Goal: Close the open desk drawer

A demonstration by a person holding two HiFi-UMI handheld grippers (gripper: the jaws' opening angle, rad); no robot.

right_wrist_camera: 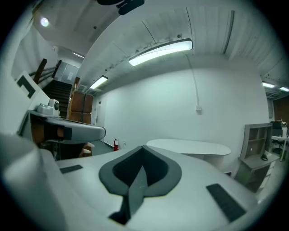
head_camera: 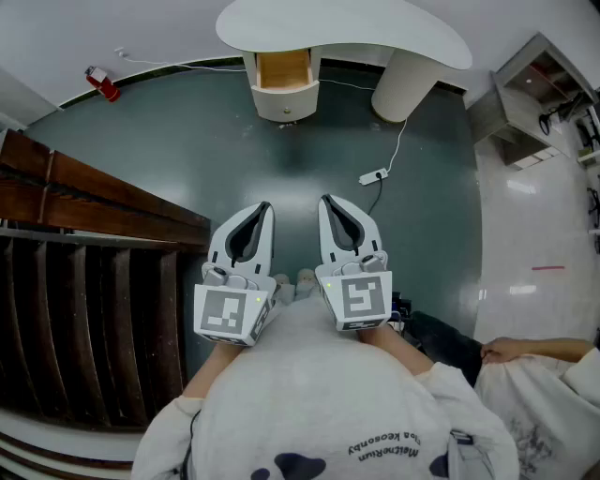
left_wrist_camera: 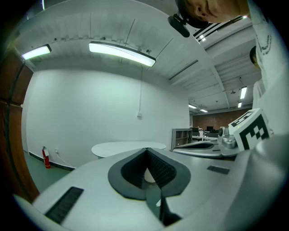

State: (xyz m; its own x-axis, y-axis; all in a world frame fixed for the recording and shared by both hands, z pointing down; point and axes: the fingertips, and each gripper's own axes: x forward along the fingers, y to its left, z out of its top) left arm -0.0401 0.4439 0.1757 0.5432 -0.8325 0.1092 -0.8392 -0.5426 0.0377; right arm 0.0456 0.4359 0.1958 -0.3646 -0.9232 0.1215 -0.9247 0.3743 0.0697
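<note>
The white desk (head_camera: pixel 375 28) stands far ahead on the dark green floor. Its wooden drawer (head_camera: pixel 283 71) is pulled out under the desk top, toward me. Both grippers are held side by side close to my body, well short of the desk and pointing at it. My left gripper (head_camera: pixel 263 208) is shut with nothing between its jaws. My right gripper (head_camera: pixel 327 201) is shut and empty too. In the left gripper view the closed tips of the left gripper (left_wrist_camera: pixel 146 149) point at the desk (left_wrist_camera: pixel 128 147). The right gripper view shows the right gripper (right_wrist_camera: pixel 143 147) with the desk (right_wrist_camera: pixel 189 146) beyond.
A dark wooden staircase (head_camera: pixel 94 216) fills the left side. A red fire extinguisher (head_camera: pixel 101 84) stands at the back left wall. A white power strip (head_camera: pixel 373 176) with its cable lies on the floor right of centre. A grey shelf unit (head_camera: pixel 534 94) stands at right; a person's hand (head_camera: pixel 511 351) shows at lower right.
</note>
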